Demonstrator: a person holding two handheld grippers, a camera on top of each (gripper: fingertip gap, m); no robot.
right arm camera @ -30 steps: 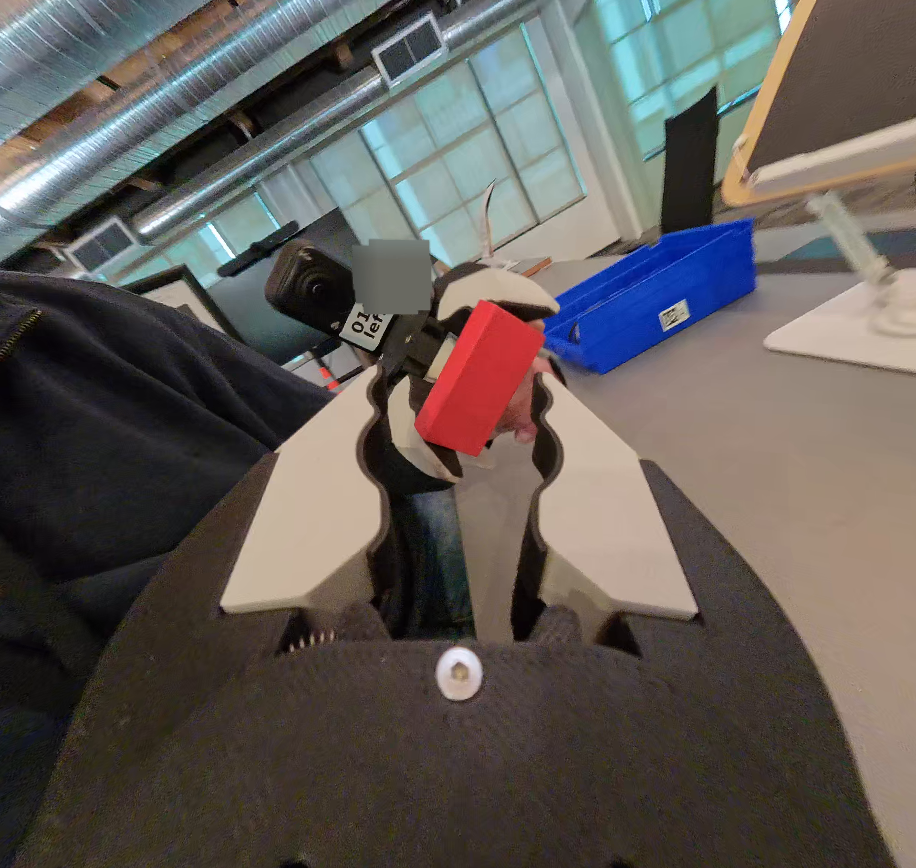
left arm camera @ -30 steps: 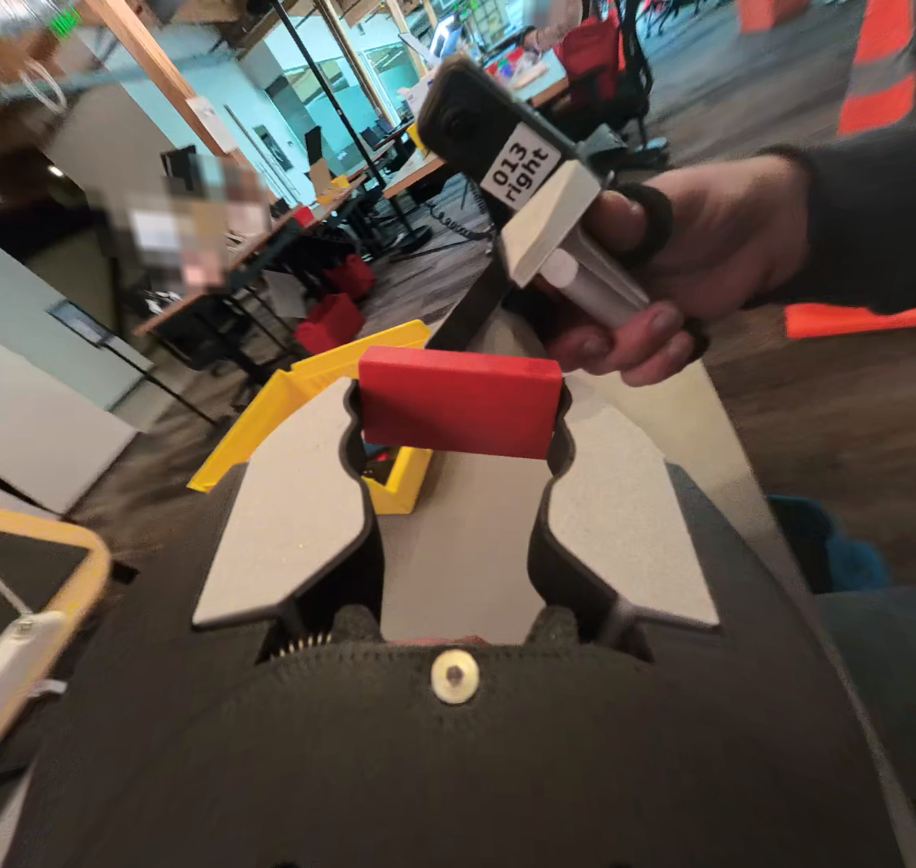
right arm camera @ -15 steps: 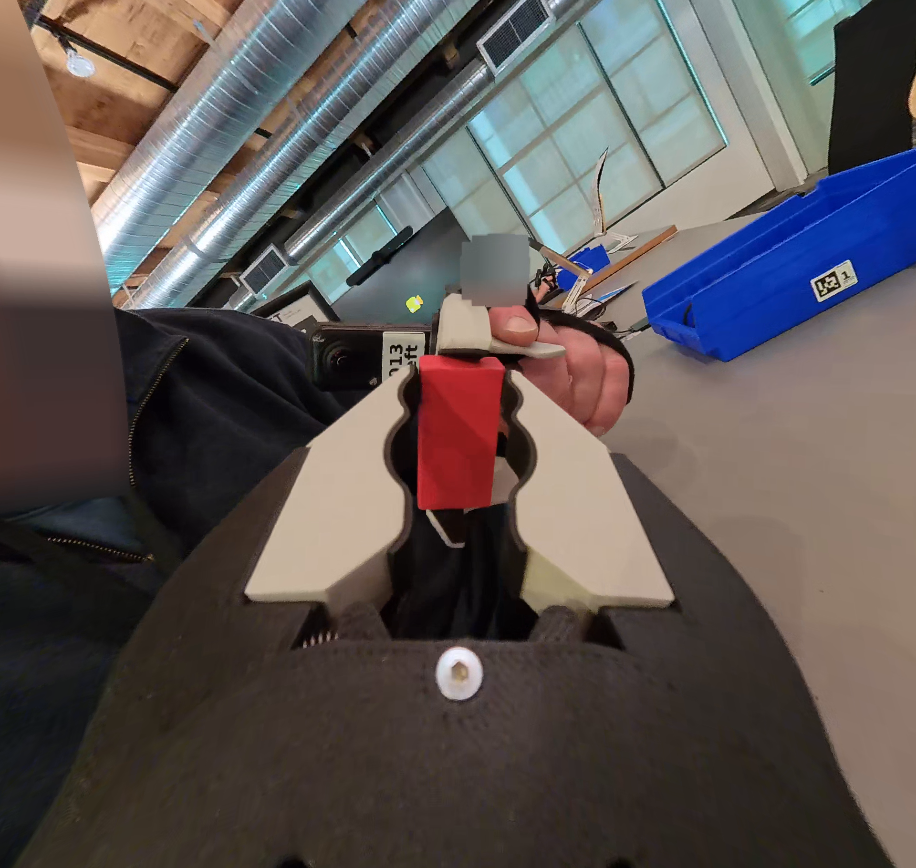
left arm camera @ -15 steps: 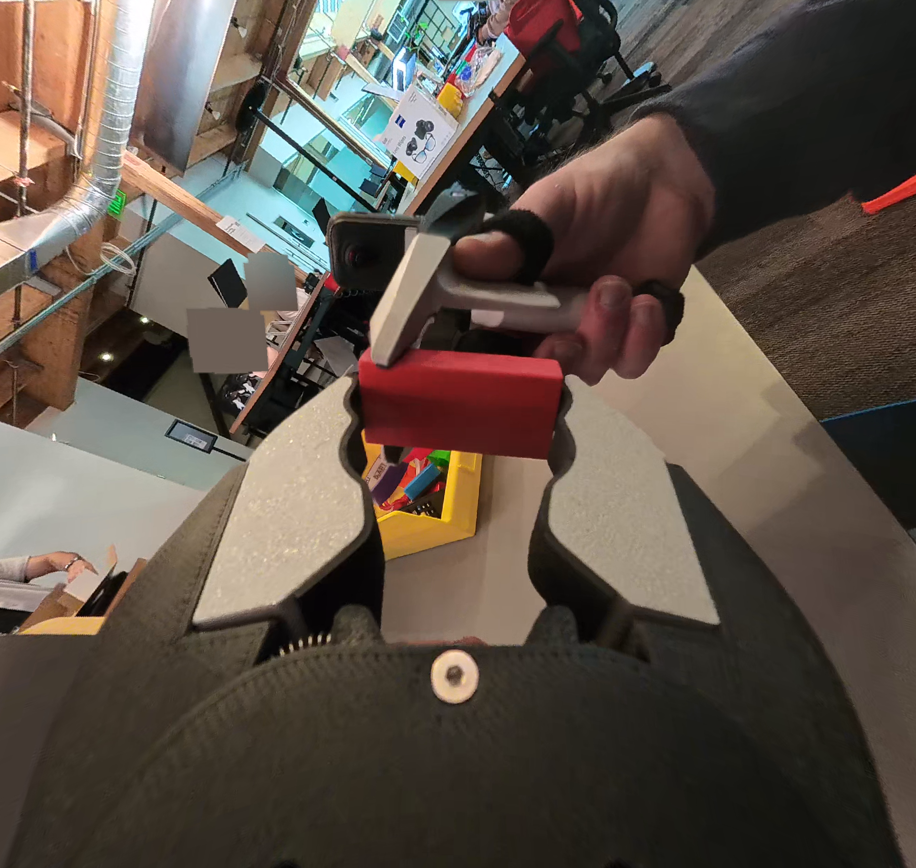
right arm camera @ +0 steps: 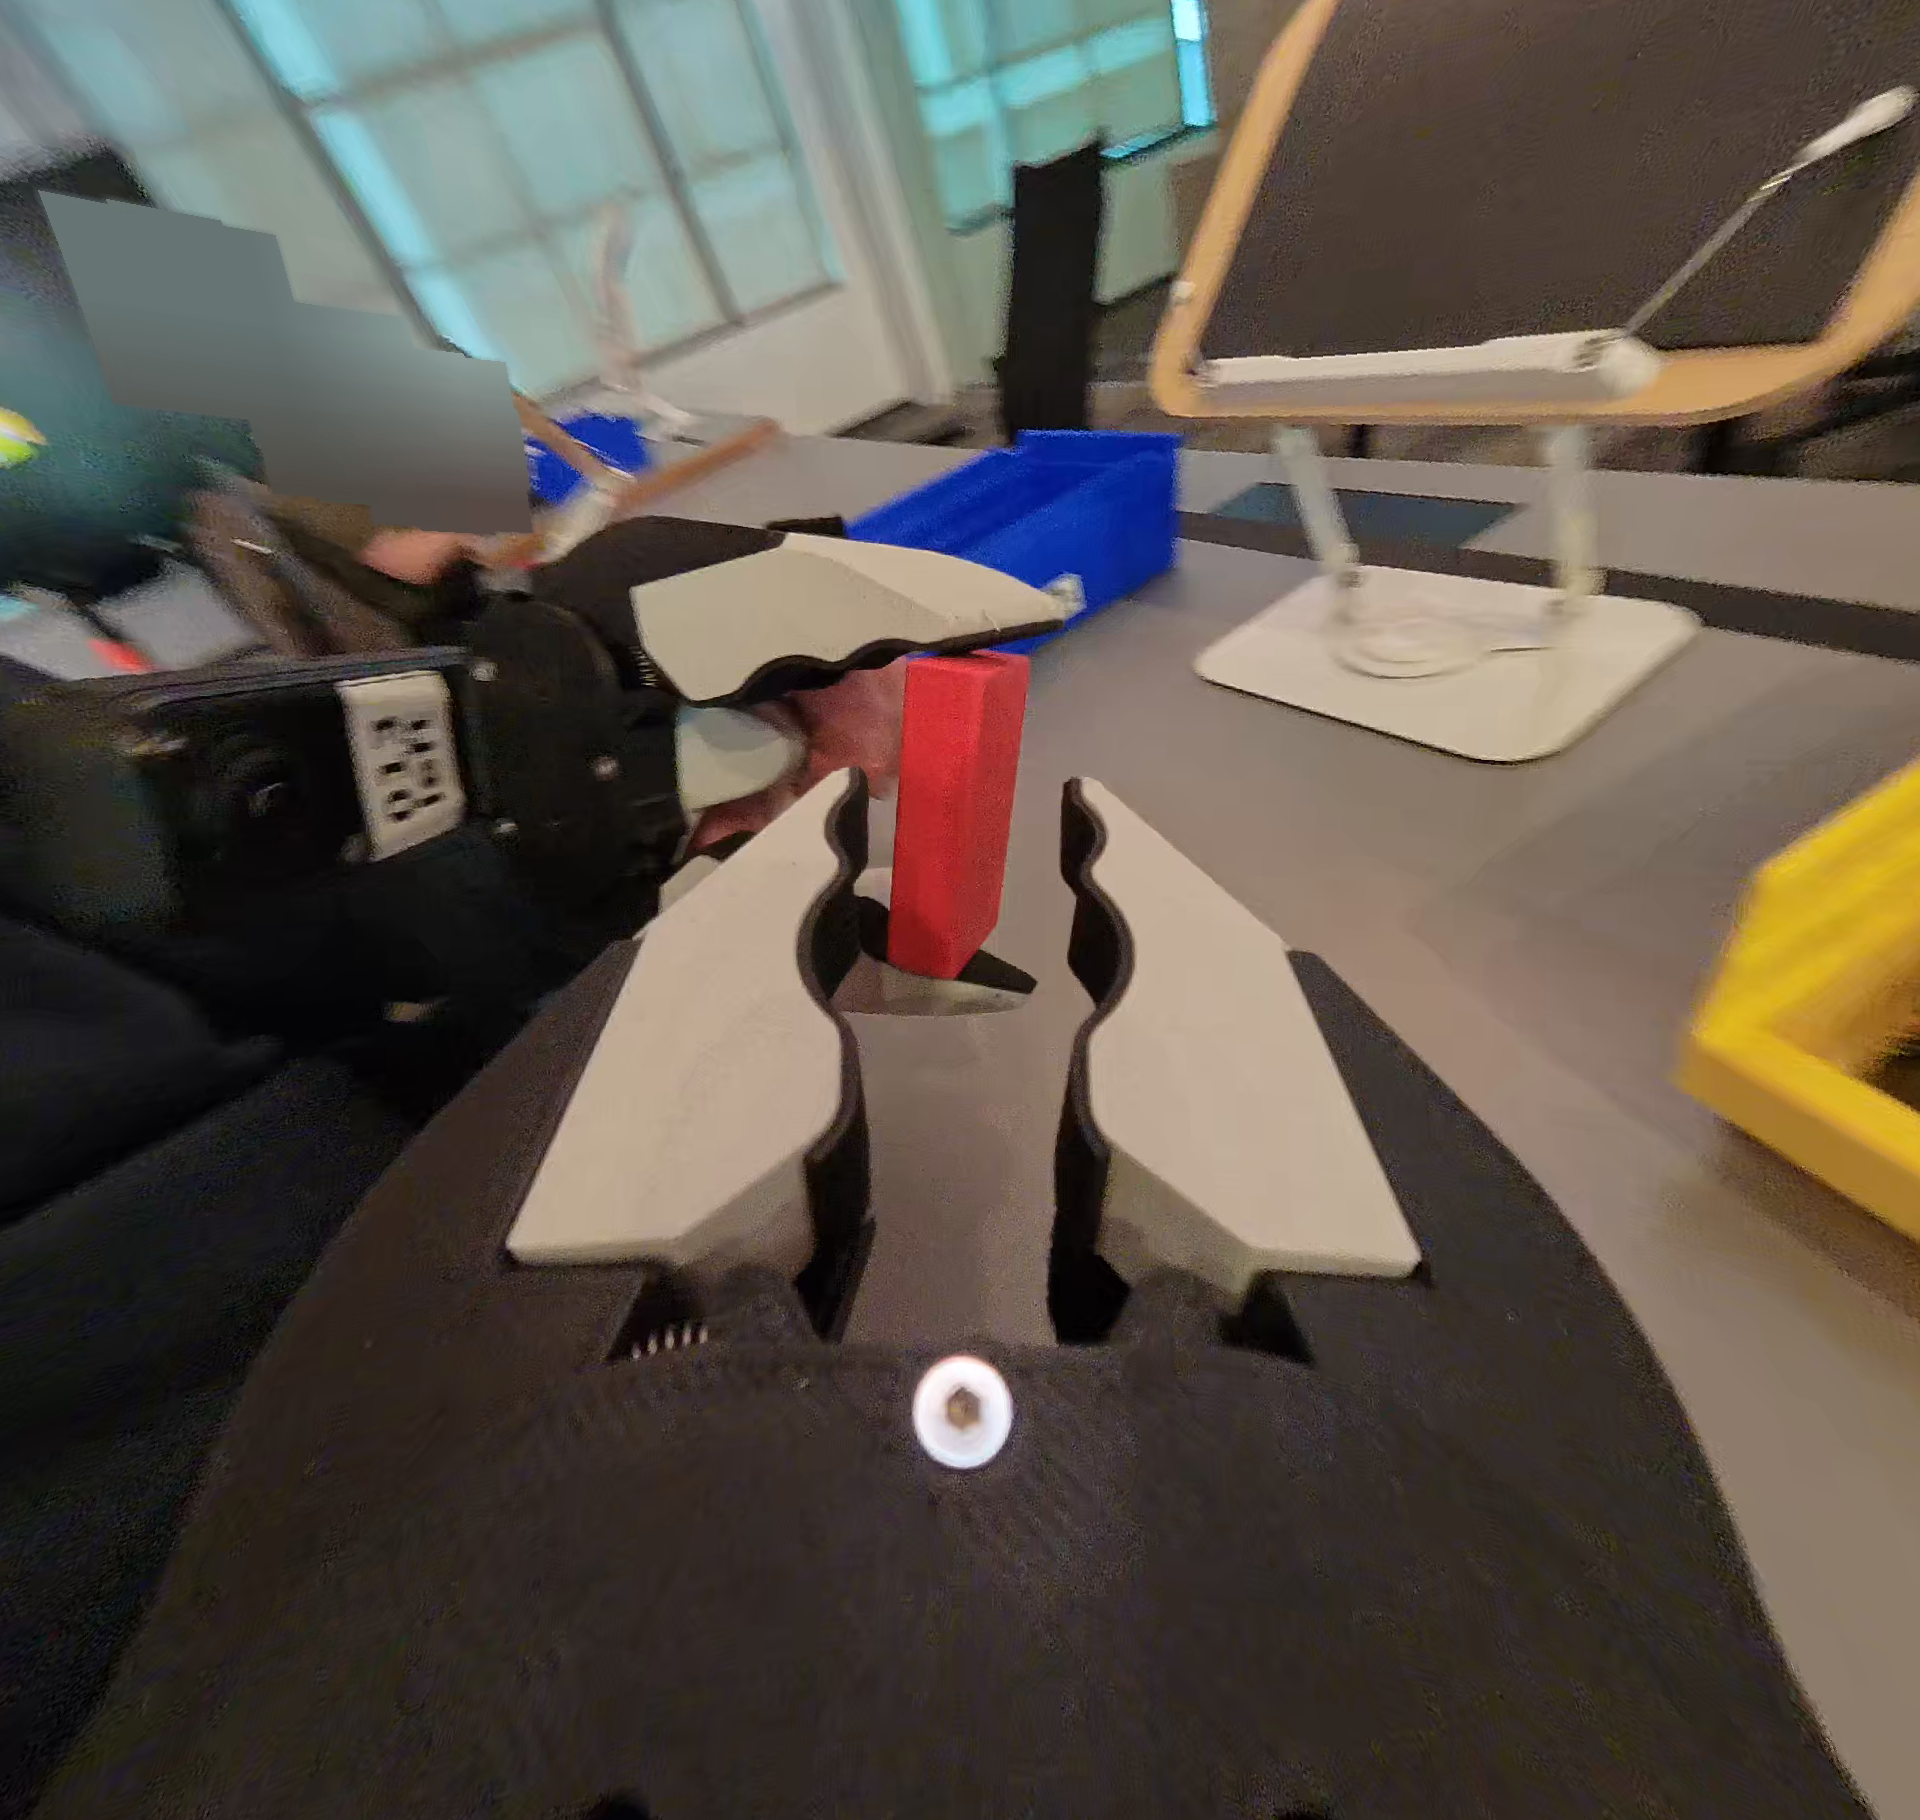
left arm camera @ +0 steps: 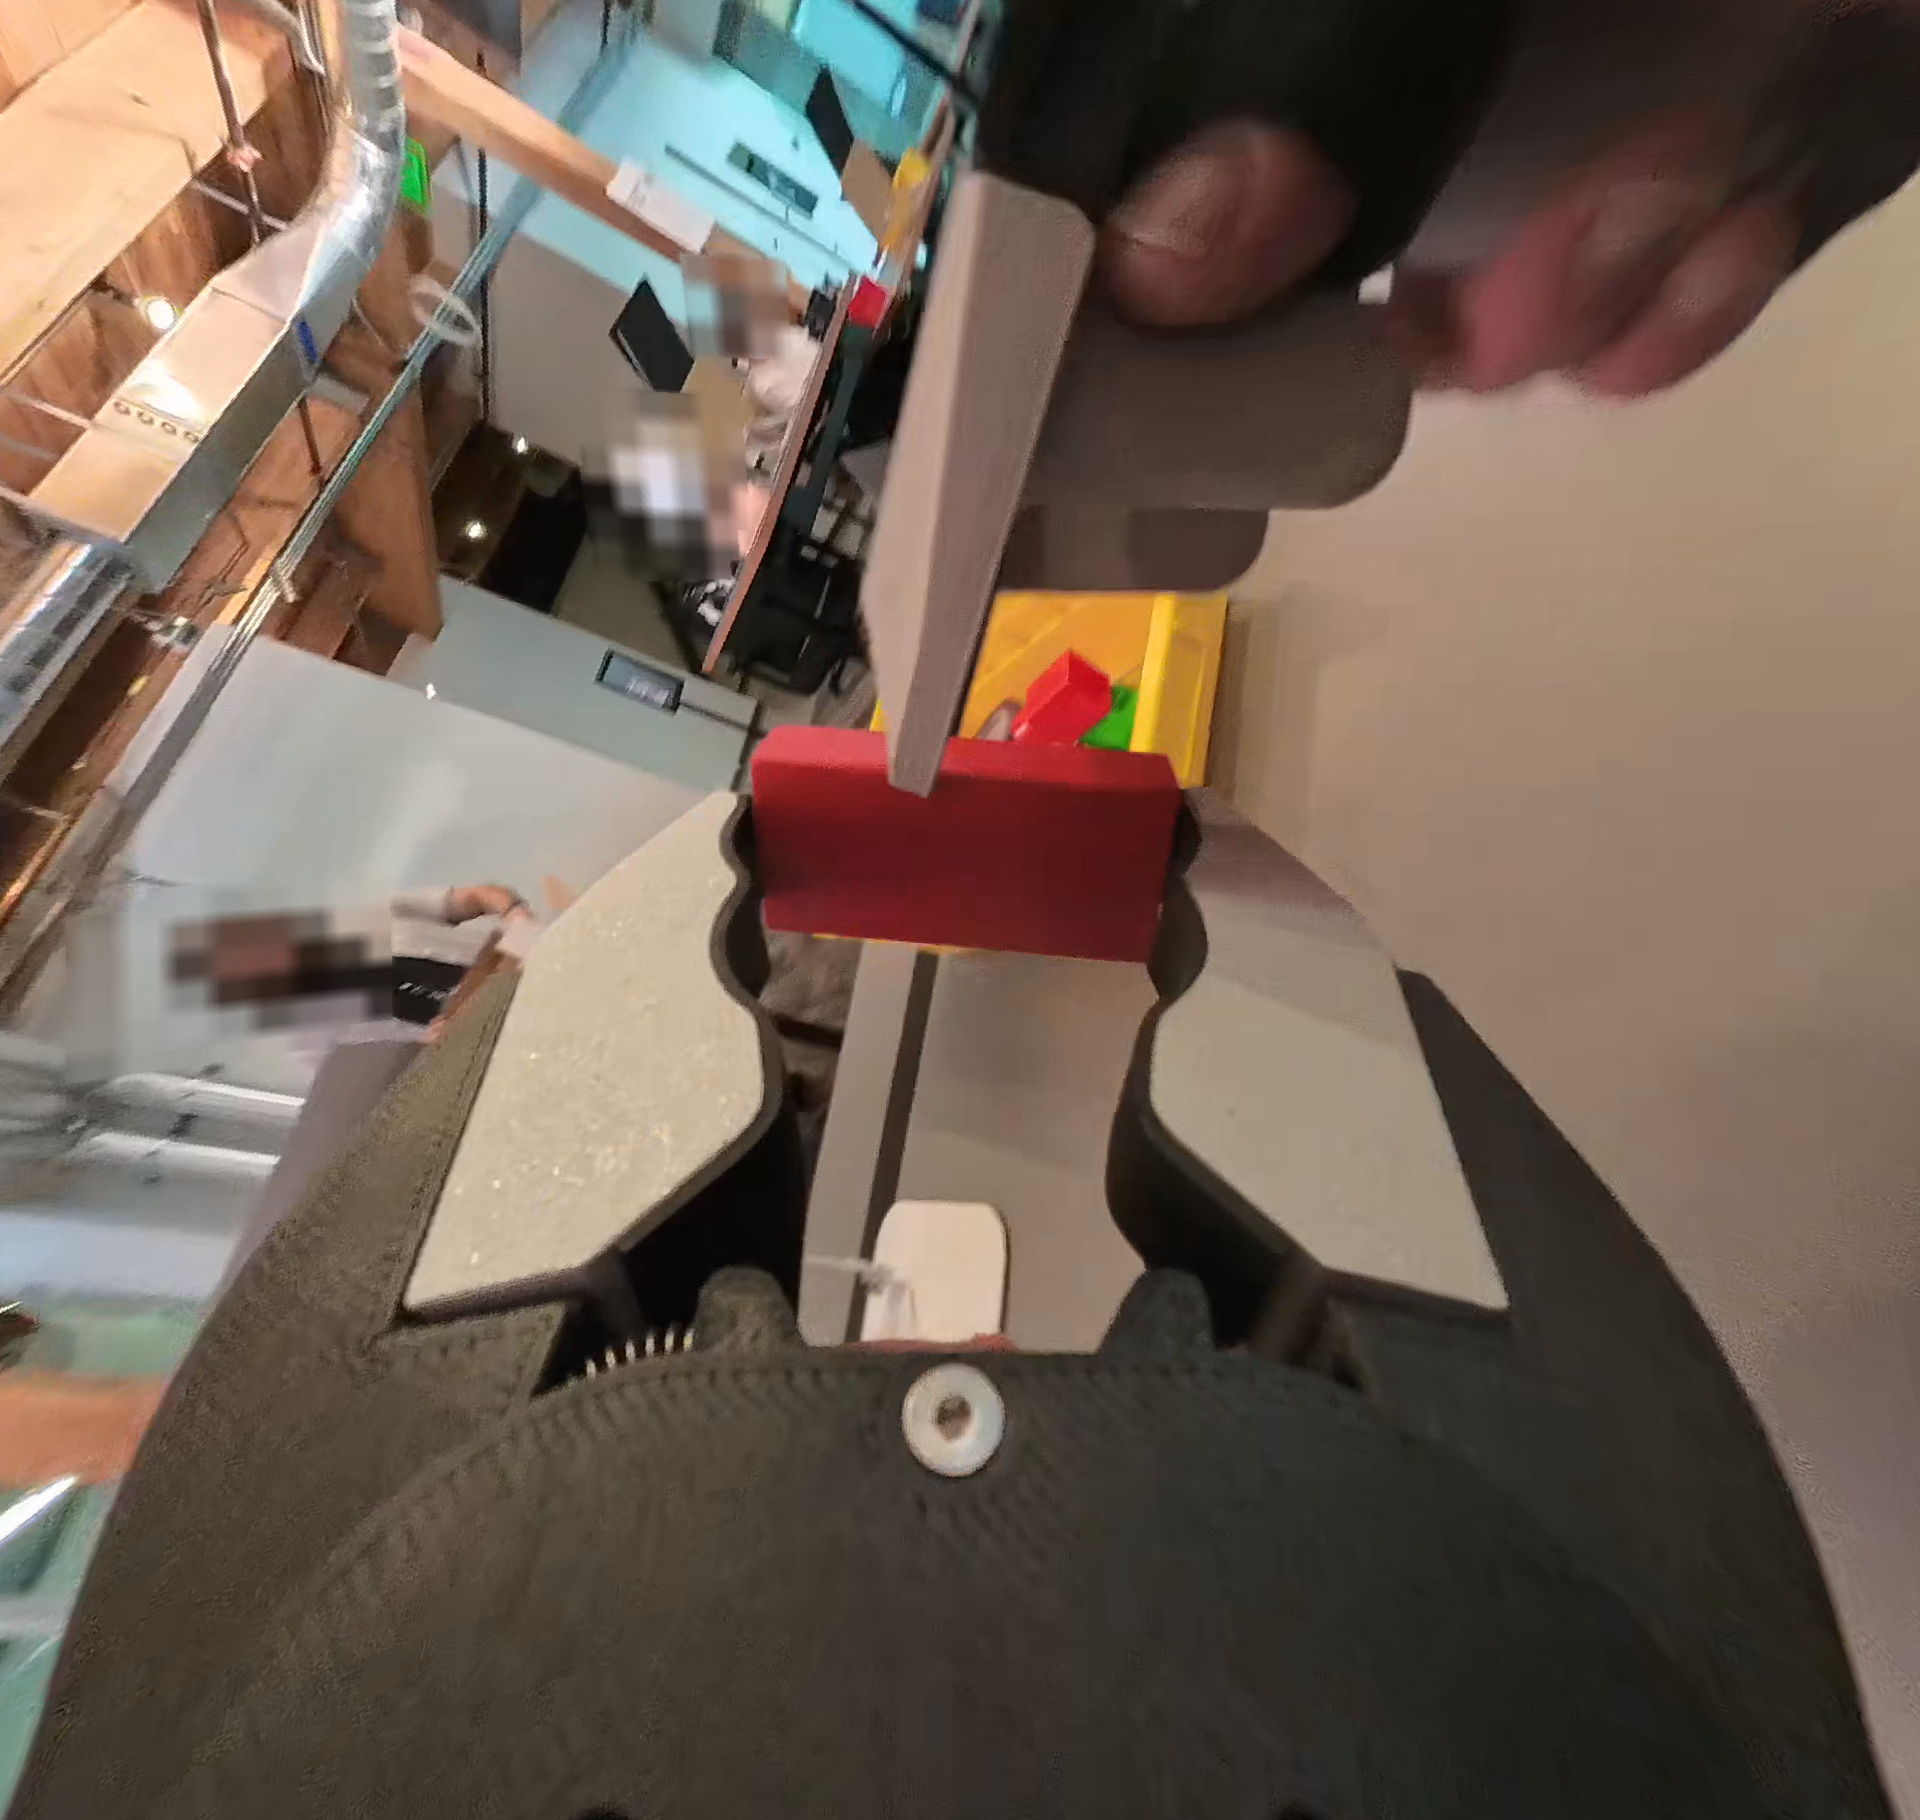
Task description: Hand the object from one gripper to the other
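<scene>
A red block (left arm camera: pixel 961 845) is clamped by its two ends between the fingertips of my left gripper (left arm camera: pixel 961 835). My right gripper (right arm camera: pixel 961 804) is open, one fingertip on each side of the block (right arm camera: pixel 956 814), with a narrow gap on both sides. In the right wrist view the block stands upright, held from the left by the left gripper's fingers (right arm camera: pixel 831 607). In the left wrist view one grey right finger (left arm camera: pixel 966 482) comes down from above onto the block's upper edge. The other right finger is hidden.
Everything is above a grey table (right arm camera: pixel 1351 887). On it are a blue bin (right arm camera: pixel 1039 523), a tablet on a white stand (right arm camera: pixel 1455 669) and a yellow bin (right arm camera: pixel 1818 1022); the left wrist view shows coloured blocks in the yellow bin (left arm camera: pixel 1184 669). People sit at desks far behind.
Both grippers have turned and come lower over the table. The right gripper's finger is now much closer to the left camera. The left gripper has kept its hold on the block.
</scene>
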